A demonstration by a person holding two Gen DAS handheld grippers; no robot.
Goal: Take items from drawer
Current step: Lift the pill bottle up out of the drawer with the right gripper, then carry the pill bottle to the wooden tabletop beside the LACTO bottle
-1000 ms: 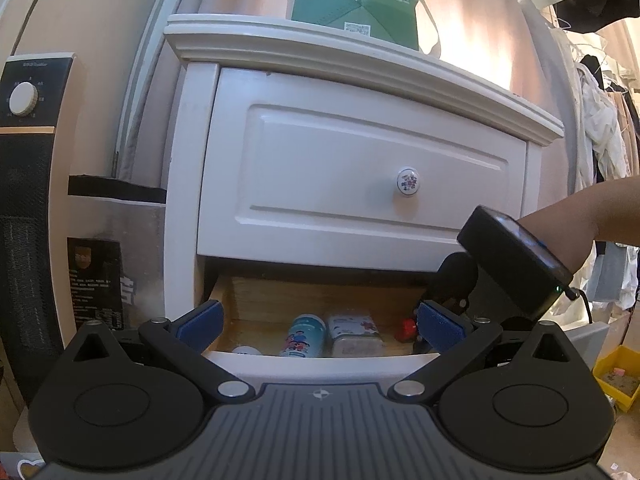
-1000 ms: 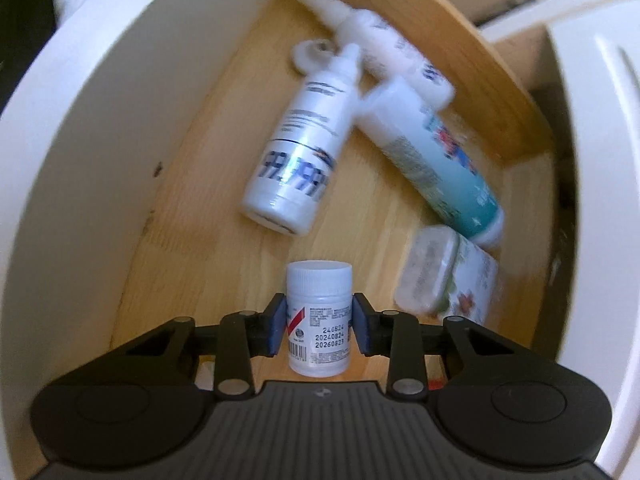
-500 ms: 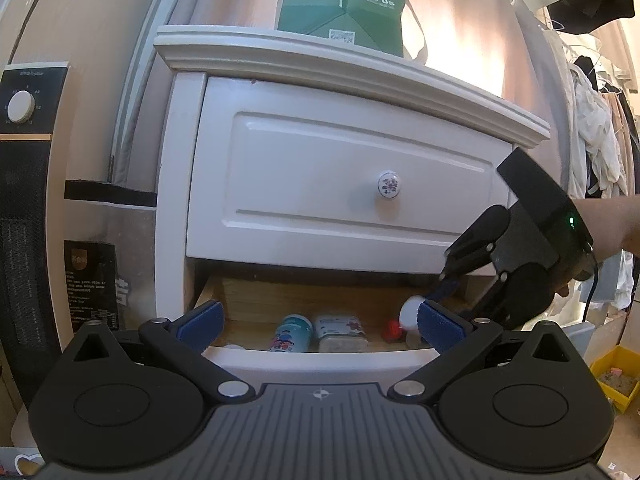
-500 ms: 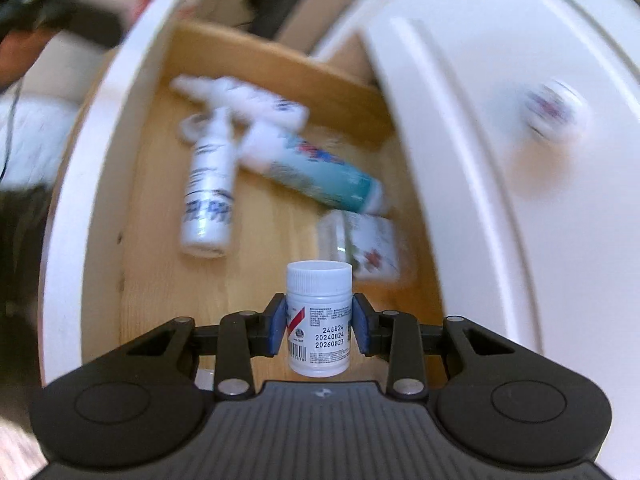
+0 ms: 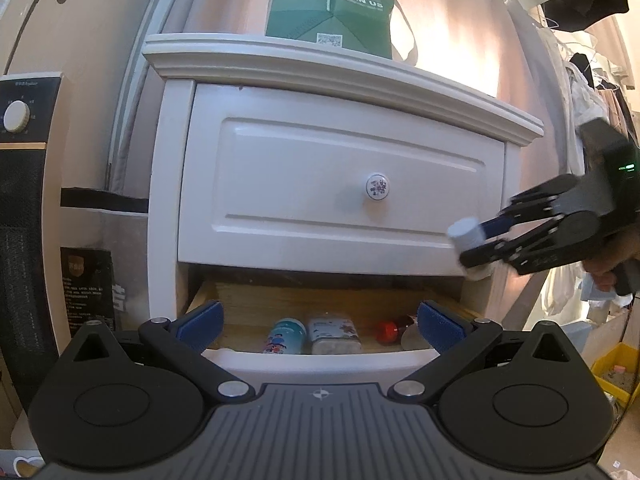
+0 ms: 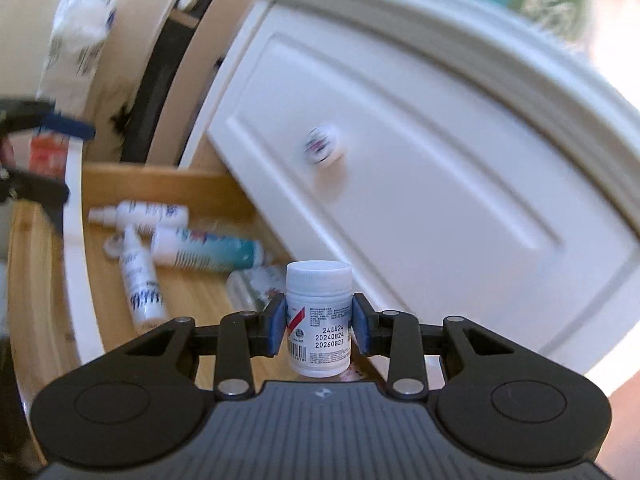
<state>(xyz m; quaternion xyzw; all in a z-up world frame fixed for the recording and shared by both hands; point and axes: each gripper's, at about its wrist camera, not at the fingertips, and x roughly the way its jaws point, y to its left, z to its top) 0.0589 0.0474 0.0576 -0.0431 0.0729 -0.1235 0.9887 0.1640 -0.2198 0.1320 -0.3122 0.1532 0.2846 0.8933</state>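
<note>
Drawer (image 6: 76,272) items mostly remained inside; the right gripper's (image 6: 319,322) fingers clenched one white bottle (image 6: 319,316) above it, while the left gripper's (image 5: 320,322) fingers stood released.

Black hand-held gripper (image 6: 319,330), blue pads (image 6: 277,325), silver screws

Bedroom in a home. White nightstand (image 5: 344,184) with a painted ceramic knob (image 5: 377,187), clothes on hangers (image 5: 592,92) to the right, pink curtain (image 5: 452,32) behind. A heater with a dial (image 5: 16,116) stands left; toiletry bottles (image 6: 200,246) lie in the open lower drawer (image 5: 320,360).
</note>
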